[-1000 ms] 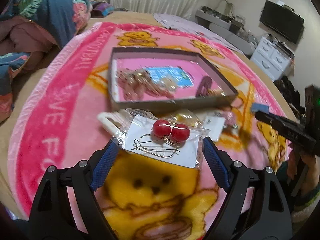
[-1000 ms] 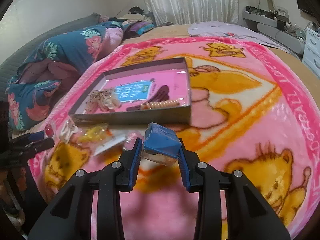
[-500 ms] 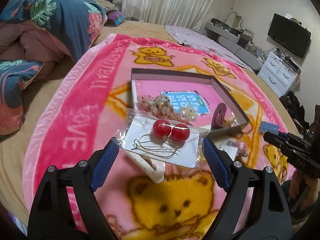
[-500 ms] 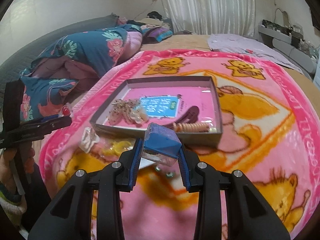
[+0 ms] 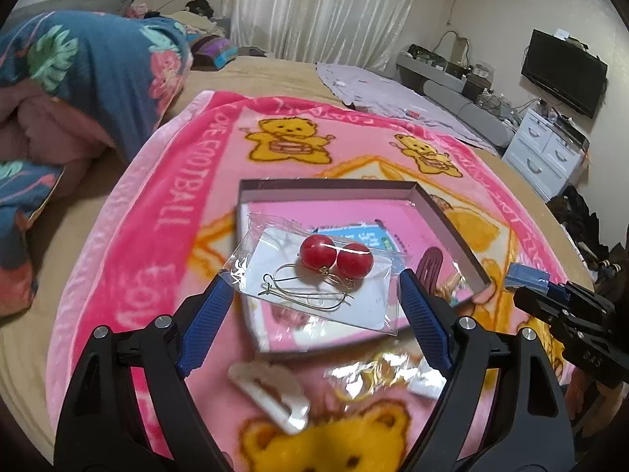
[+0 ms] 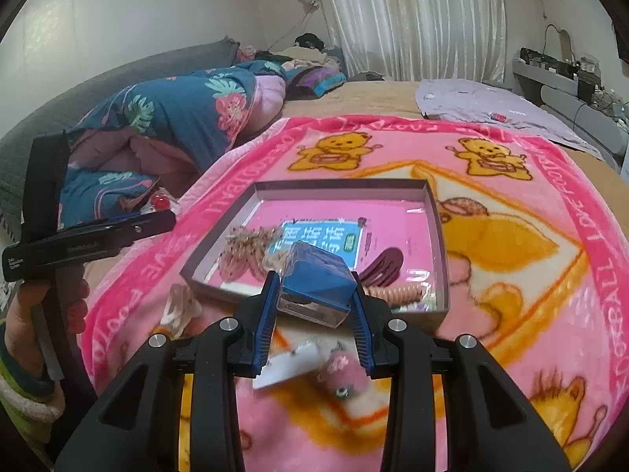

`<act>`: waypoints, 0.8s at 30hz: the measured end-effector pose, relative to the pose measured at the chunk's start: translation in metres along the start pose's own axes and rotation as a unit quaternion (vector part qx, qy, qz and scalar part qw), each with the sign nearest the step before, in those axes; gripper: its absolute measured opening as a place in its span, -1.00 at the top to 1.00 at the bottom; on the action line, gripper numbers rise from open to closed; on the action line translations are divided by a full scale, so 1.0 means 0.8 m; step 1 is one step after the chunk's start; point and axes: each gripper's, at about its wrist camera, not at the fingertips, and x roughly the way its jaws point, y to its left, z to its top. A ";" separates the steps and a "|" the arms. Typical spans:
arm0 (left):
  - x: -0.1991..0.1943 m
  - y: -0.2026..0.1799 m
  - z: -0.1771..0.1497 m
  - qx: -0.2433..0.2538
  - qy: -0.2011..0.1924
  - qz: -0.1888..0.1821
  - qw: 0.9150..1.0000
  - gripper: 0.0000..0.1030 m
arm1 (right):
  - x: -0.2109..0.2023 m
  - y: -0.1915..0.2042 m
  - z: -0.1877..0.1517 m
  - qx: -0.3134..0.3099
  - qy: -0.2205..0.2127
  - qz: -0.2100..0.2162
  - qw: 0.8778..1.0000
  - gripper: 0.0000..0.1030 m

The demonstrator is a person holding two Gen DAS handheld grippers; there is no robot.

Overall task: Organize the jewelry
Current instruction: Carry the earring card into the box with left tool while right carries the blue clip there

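Pink bear-print blanket (image 5: pixel 165 212) covers the bed. Shallow grey cardboard tray (image 5: pixel 326 187) now sits nearer beneath both loads than a second ago; delivery appears imminent. Left tongs (image 5: pixel 314 295) clamp a clear red-bead earring packet (image 5: pixel 314 275). Right tongs (image 6: pixel 314 306) clamp a small blue-lidded box (image 6: pixel 316 281).

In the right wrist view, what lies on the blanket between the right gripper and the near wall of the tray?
A white card packet and a small pink trinket, blurred, lie on the blanket before the tray.
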 end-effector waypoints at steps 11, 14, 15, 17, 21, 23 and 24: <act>0.050 -0.024 0.022 0.019 0.014 -0.010 1.000 -0.50 | 0.010 -0.027 0.027 0.020 -0.017 -0.018 0.999 0.35; 0.066 -0.027 0.021 0.022 0.023 -0.012 0.999 -0.50 | 0.015 -0.038 0.031 0.026 -0.018 -0.027 0.999 0.35; 0.071 -0.028 0.020 0.022 0.026 -0.012 0.999 -0.50 | 0.017 -0.041 0.032 0.028 -0.016 -0.030 0.999 0.35; 0.080 -0.030 0.017 0.026 0.033 -0.015 0.999 -0.50 | 0.024 -0.047 0.034 0.031 -0.013 -0.035 0.999 0.35; 0.092 -0.032 0.012 0.035 0.037 -0.018 0.999 -0.50 | 0.045 -0.055 0.037 0.031 -0.001 -0.056 0.998 0.35; 0.097 -0.033 0.010 0.038 0.039 -0.017 0.998 -0.50 | 0.055 -0.060 0.037 0.032 0.006 -0.063 0.997 0.35; 0.100 -0.033 0.008 0.041 0.042 -0.016 0.998 -0.50 | 0.061 -0.062 0.037 0.035 0.010 -0.066 0.997 0.35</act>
